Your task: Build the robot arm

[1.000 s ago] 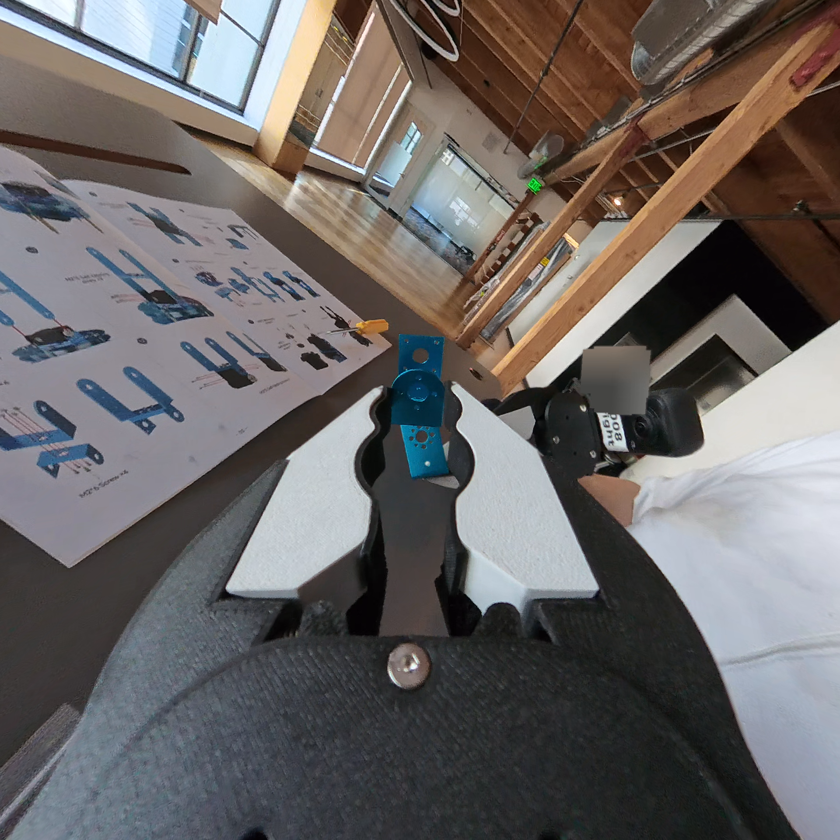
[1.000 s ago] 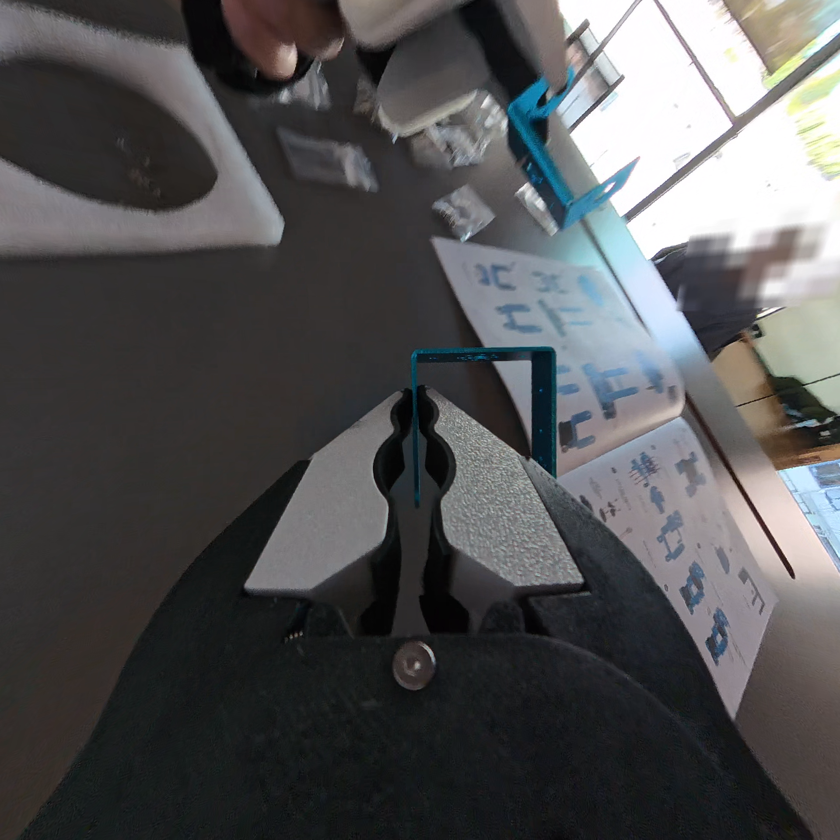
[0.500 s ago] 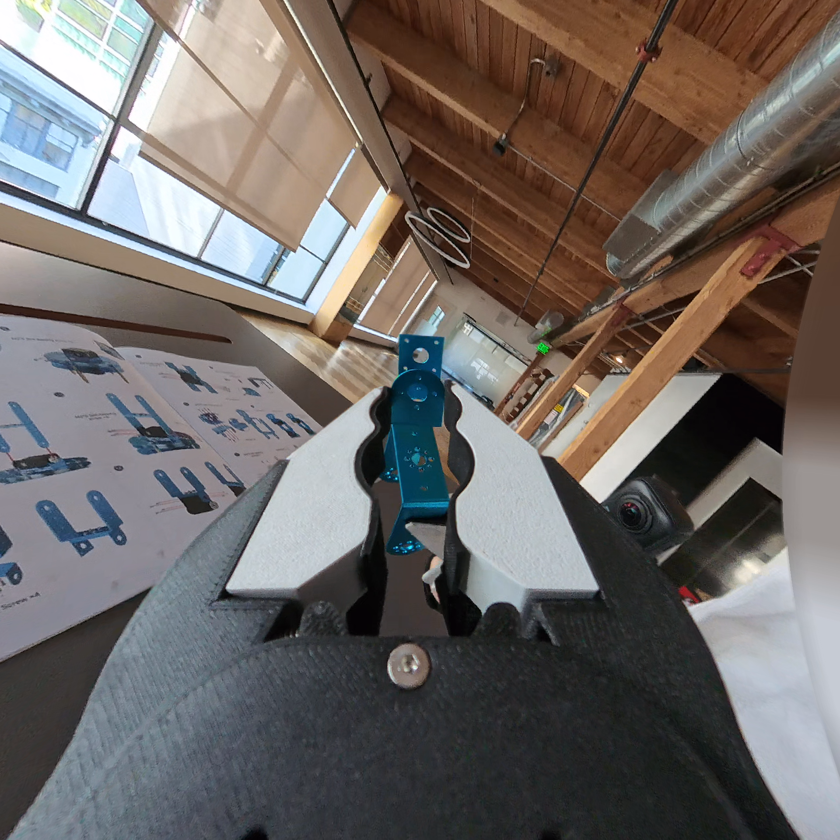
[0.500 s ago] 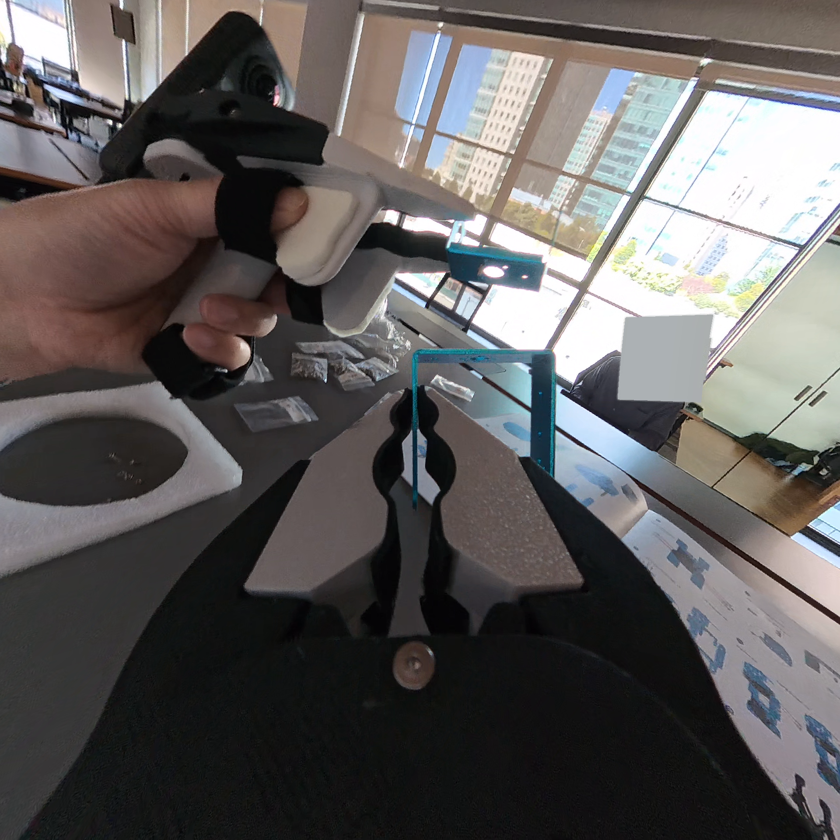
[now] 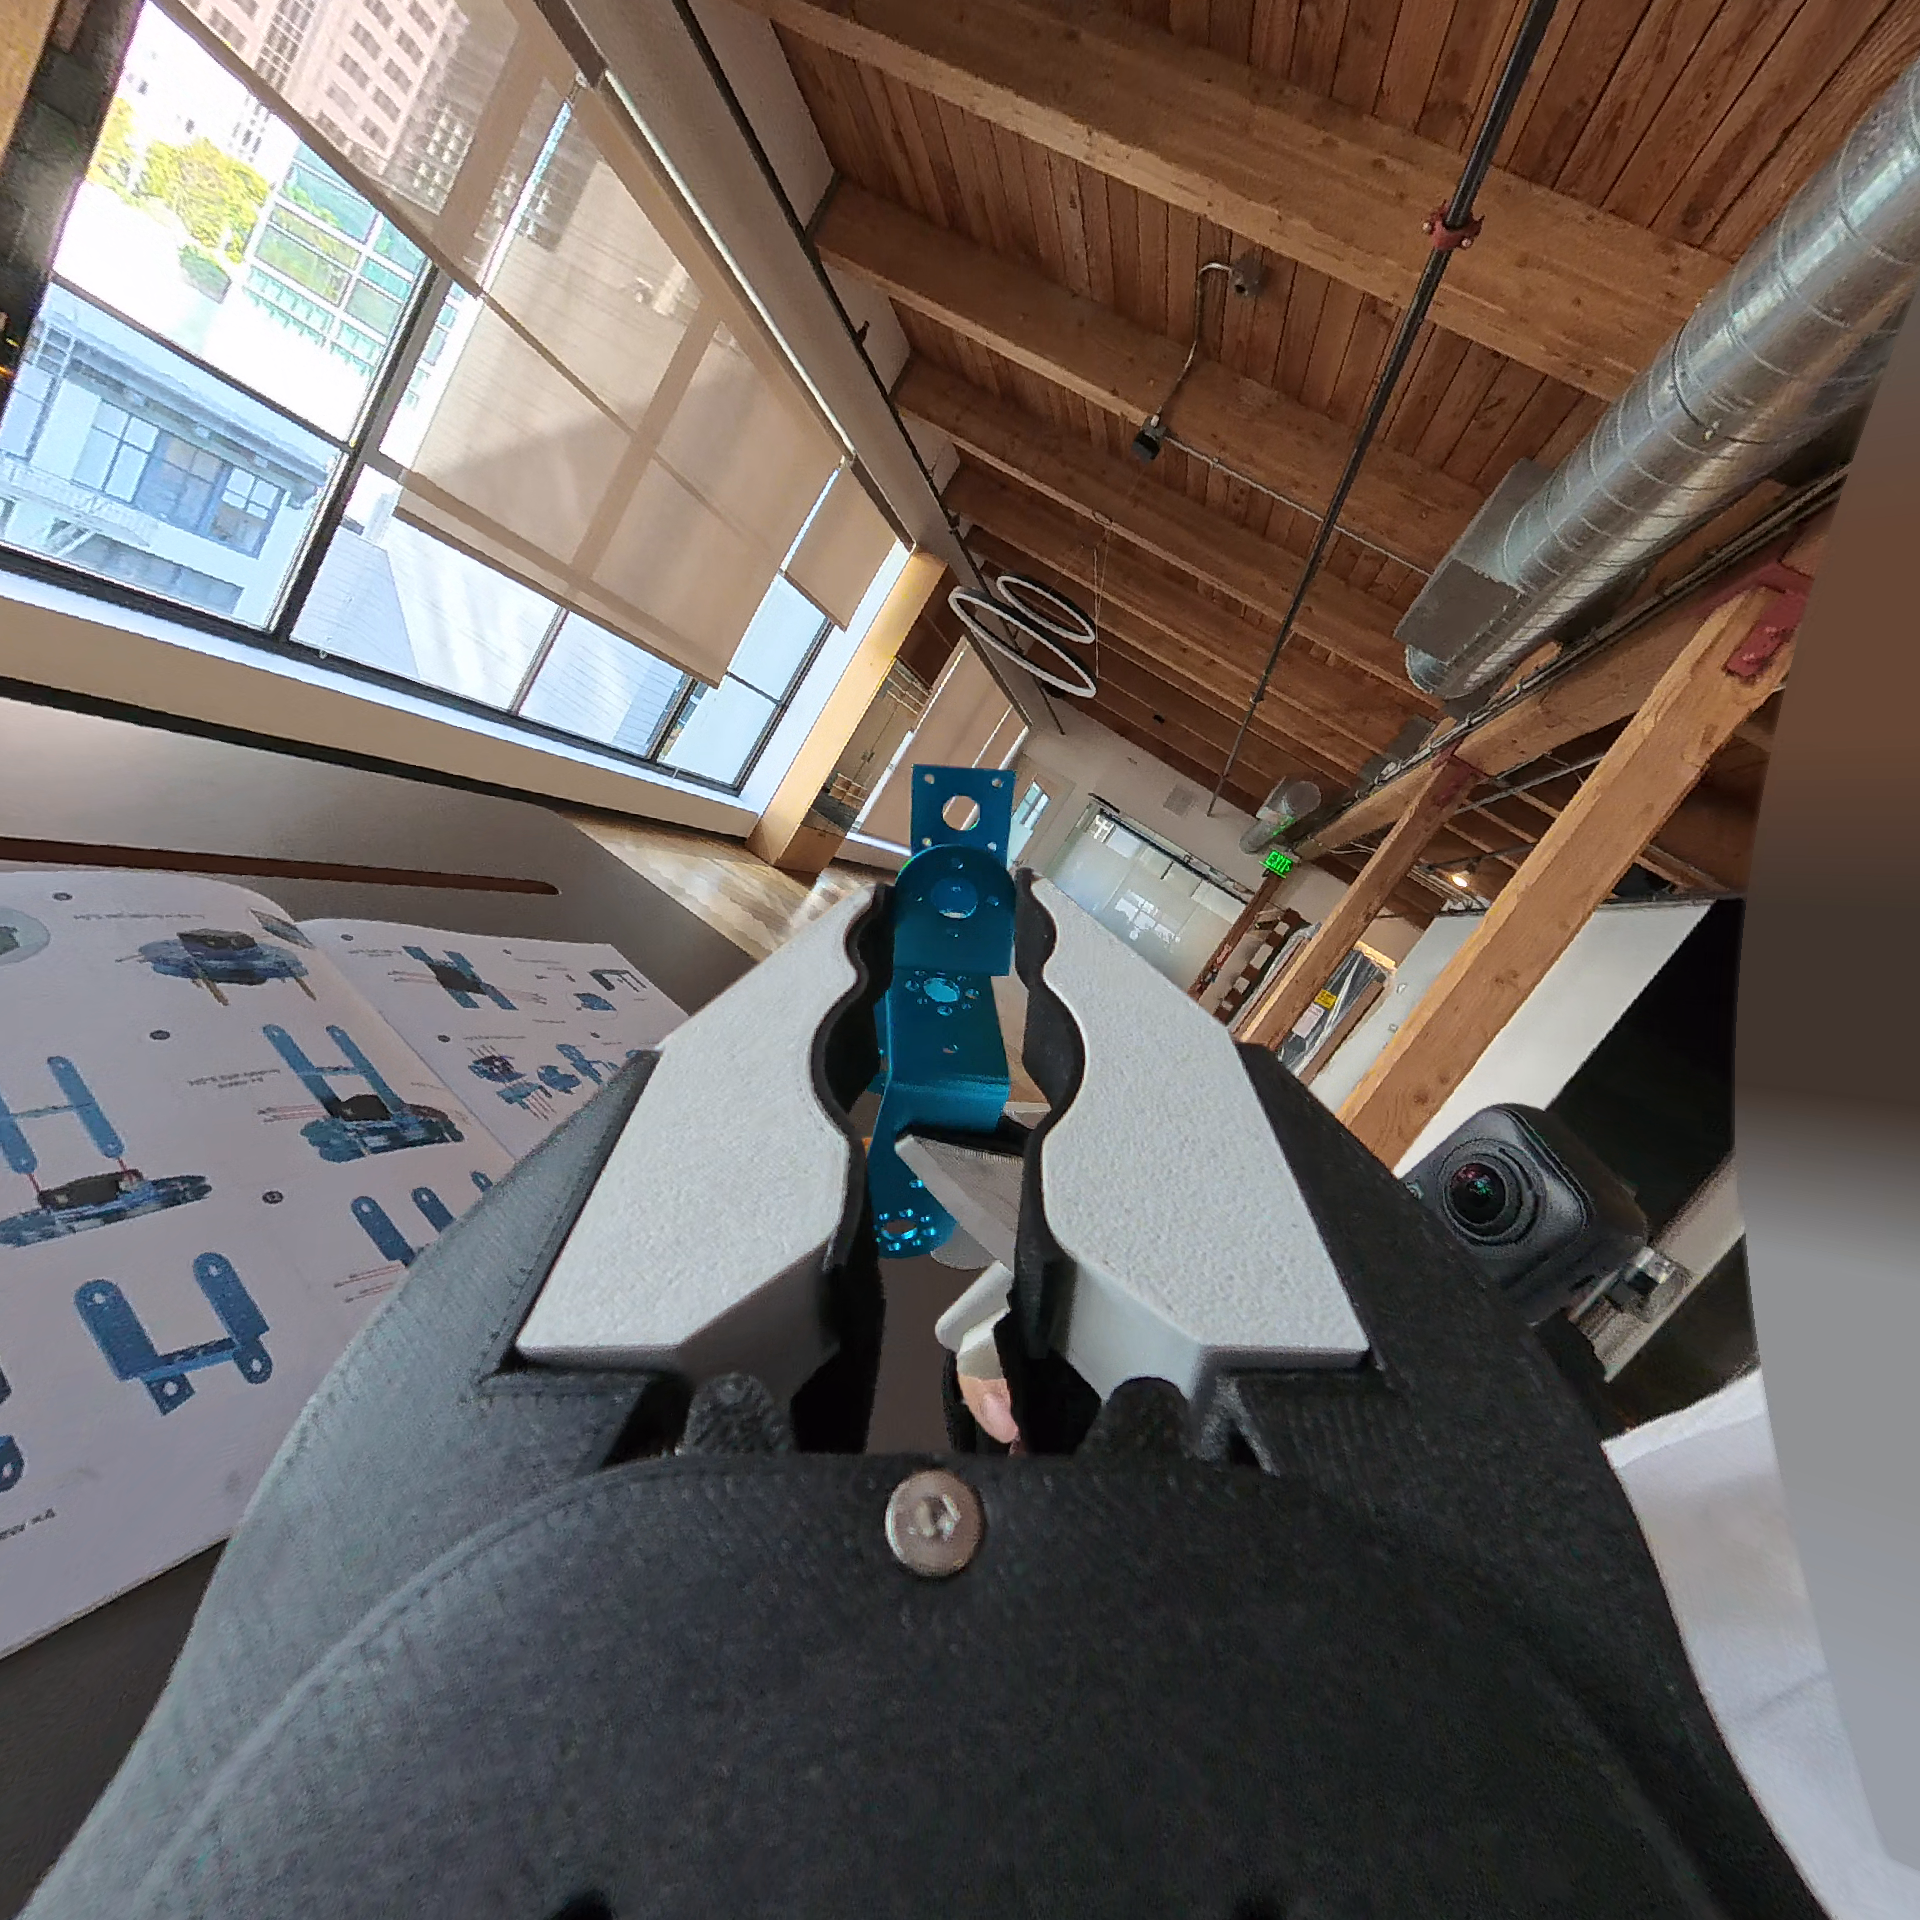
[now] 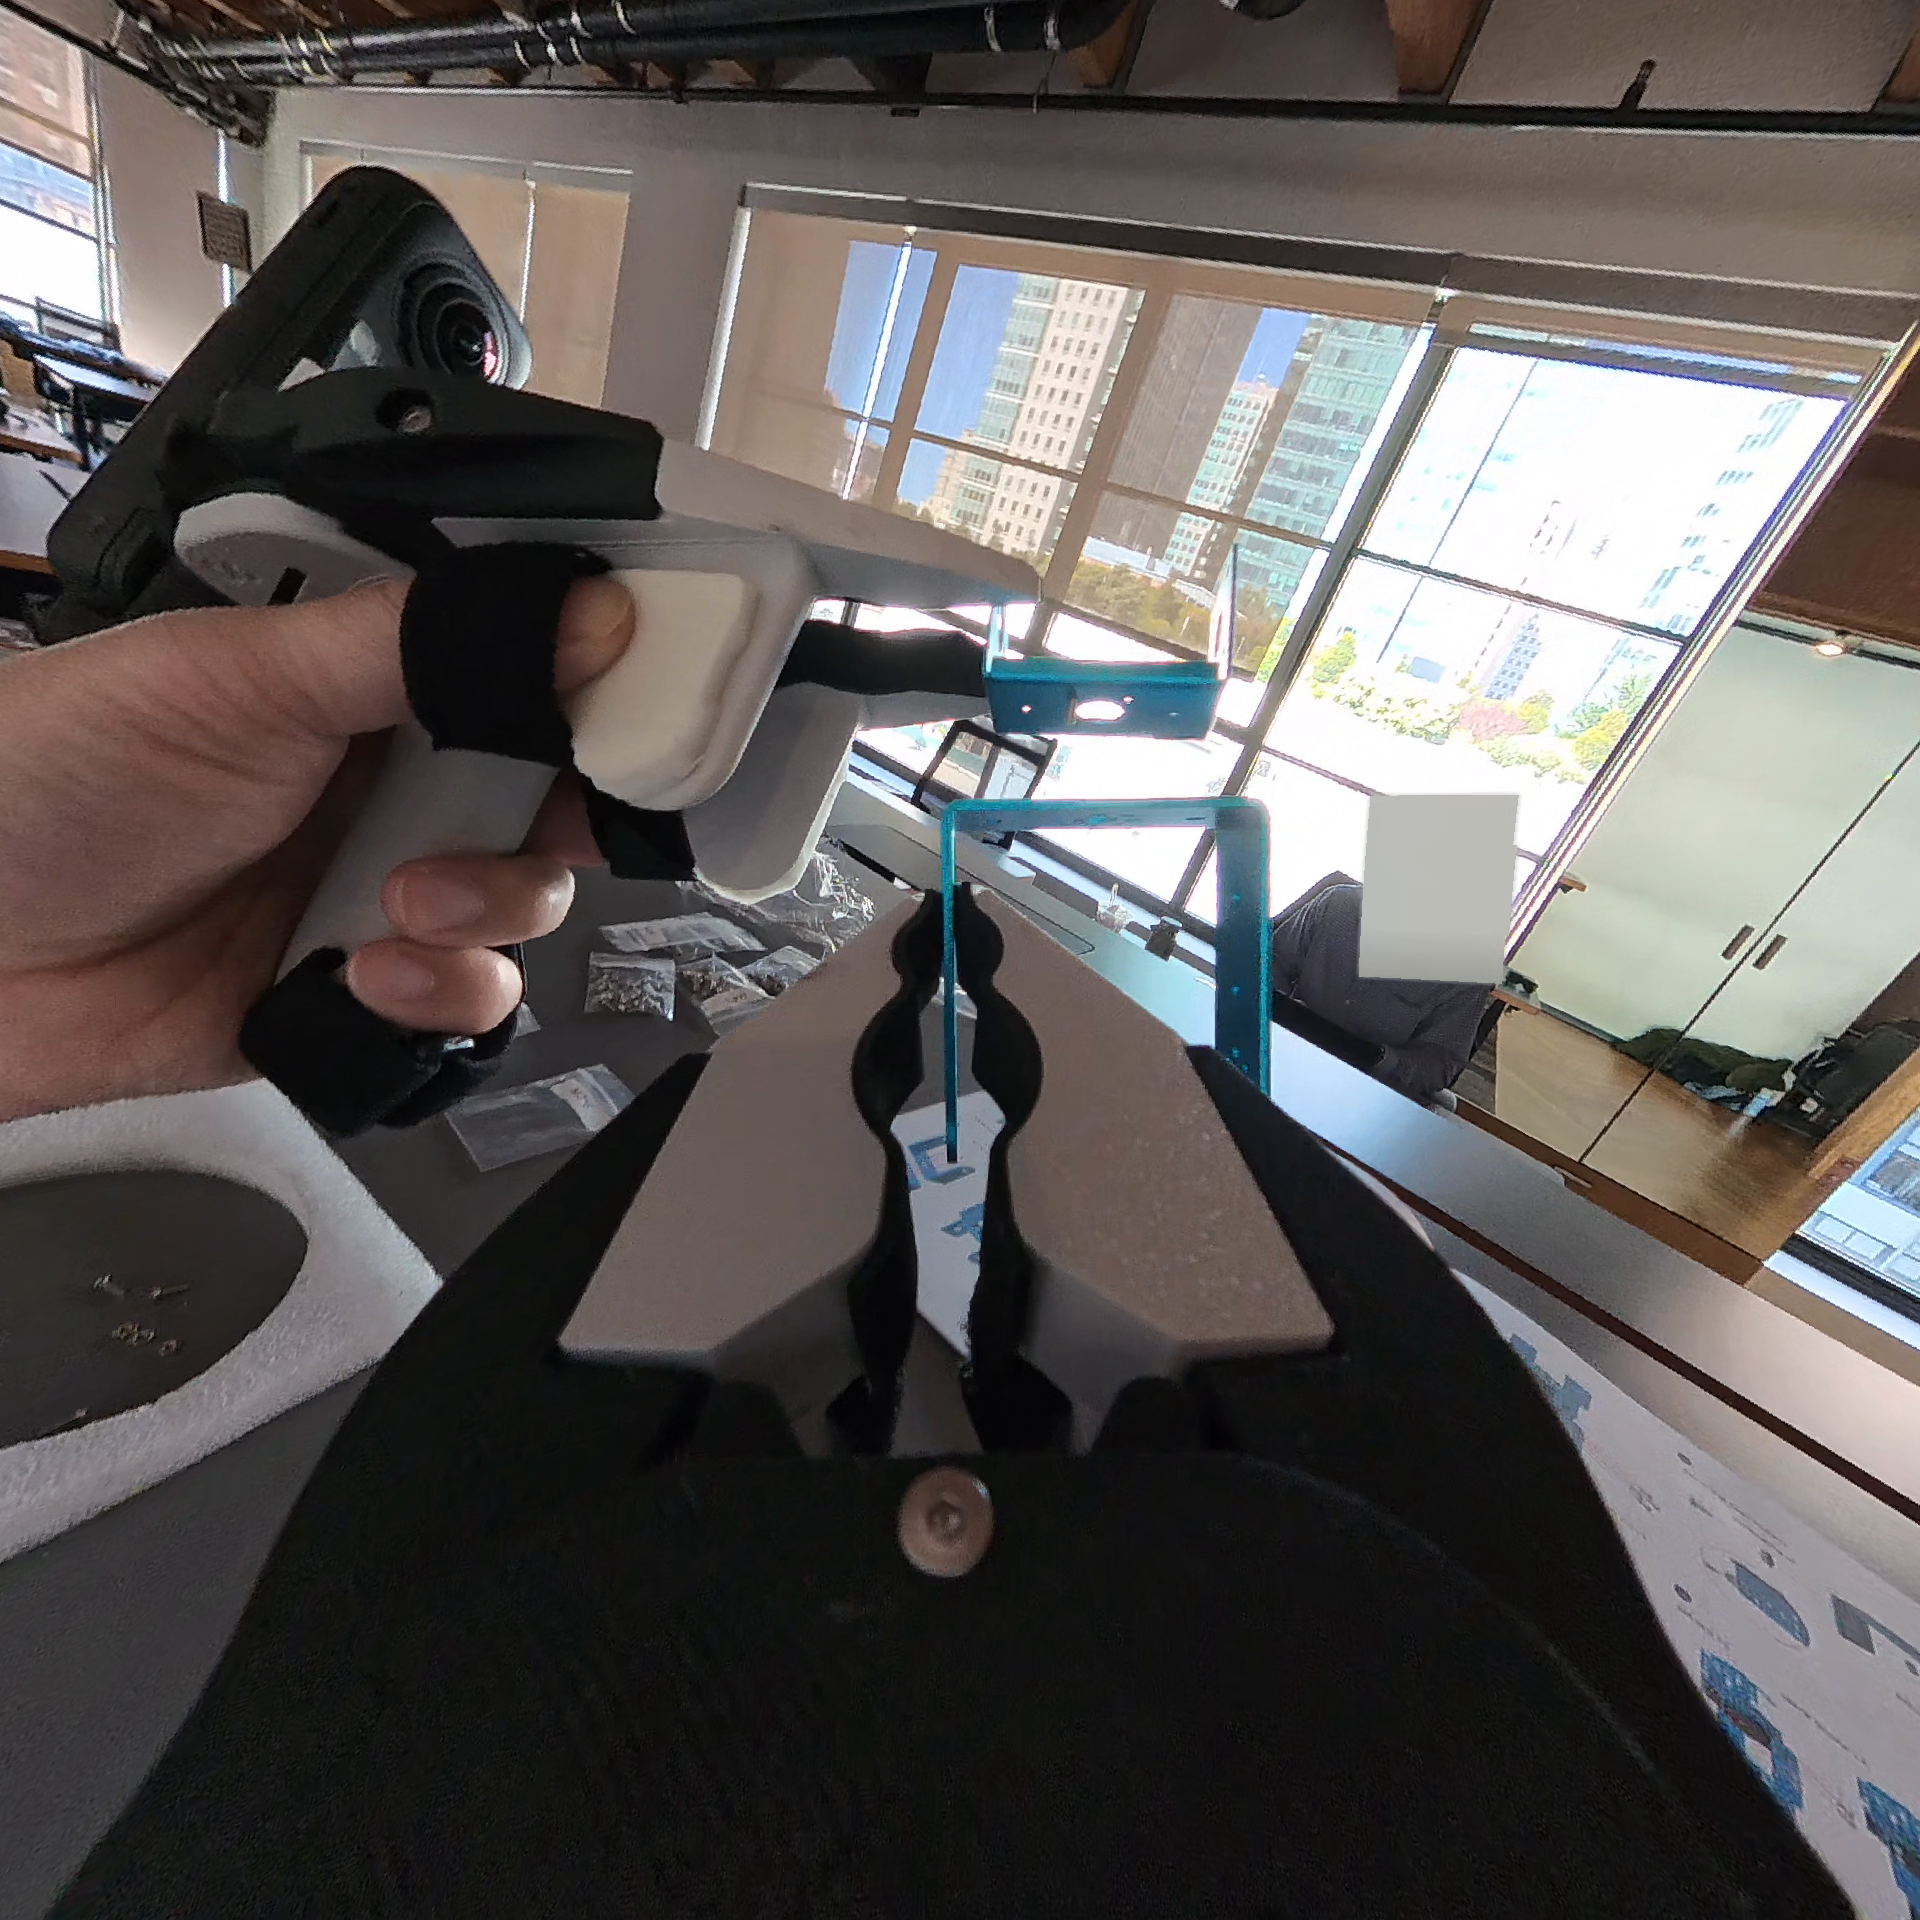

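My left gripper (image 5: 943, 899) is shut on a blue metal U-bracket (image 5: 951, 940) with holes, held up in the air and tilted toward the ceiling. In the right wrist view that same gripper (image 6: 971, 649), held by a hand (image 6: 156, 831), carries the bracket (image 6: 1101, 707) at upper centre. My right gripper (image 6: 954, 904) is shut on one leg of a larger thin blue U-bracket (image 6: 1242, 935), just below the left gripper's bracket; the two brackets are apart. The right gripper's camera (image 5: 1496, 1195) shows at the right of the left wrist view.
An open instruction booklet (image 5: 208, 1091) lies on the dark table (image 6: 156, 1662); it also shows in the right wrist view (image 6: 1714, 1610). A white foam frame (image 6: 312, 1299) with small screws and several clear parts bags (image 6: 634, 982) lie at left. A seated person (image 6: 1382, 1008) is behind the table. There is about 5 centimeters between the tips of the two grippers.
Both grippers have tilted up from the table and come together. The left gripper's bracket now sits just above the right gripper's bracket. Both stay shut on their brackets.
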Tool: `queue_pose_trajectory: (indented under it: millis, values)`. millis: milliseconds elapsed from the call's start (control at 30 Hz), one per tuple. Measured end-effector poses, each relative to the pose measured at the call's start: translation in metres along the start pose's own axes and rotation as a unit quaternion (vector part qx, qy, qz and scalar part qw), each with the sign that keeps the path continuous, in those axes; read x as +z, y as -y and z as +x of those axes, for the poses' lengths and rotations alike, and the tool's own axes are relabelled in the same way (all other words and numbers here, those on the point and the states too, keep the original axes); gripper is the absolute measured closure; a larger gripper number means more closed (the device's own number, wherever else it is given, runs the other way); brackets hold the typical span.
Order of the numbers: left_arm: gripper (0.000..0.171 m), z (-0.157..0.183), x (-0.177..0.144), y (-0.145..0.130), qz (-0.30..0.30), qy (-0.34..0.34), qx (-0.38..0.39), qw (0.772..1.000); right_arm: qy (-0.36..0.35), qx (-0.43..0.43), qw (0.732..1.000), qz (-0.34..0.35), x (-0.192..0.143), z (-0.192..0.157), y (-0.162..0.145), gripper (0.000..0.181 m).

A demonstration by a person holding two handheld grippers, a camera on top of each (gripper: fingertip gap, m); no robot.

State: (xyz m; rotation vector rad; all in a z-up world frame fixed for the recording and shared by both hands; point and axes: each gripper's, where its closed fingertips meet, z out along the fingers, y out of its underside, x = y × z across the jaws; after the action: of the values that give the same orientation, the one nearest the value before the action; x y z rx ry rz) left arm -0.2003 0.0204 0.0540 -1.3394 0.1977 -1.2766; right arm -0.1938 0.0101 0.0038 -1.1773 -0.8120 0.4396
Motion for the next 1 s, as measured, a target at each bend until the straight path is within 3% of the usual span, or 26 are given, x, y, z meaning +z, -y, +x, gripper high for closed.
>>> queue_pose_trajectory:
  millis: [1000]
  values:
    - [0.150, -0.010, 0.005, 0.001, 0.010, 0.019, 0.004, 1.000, -0.008, 0.016, 1.000, -0.006, 0.015, 0.001, 0.006, 0.181]
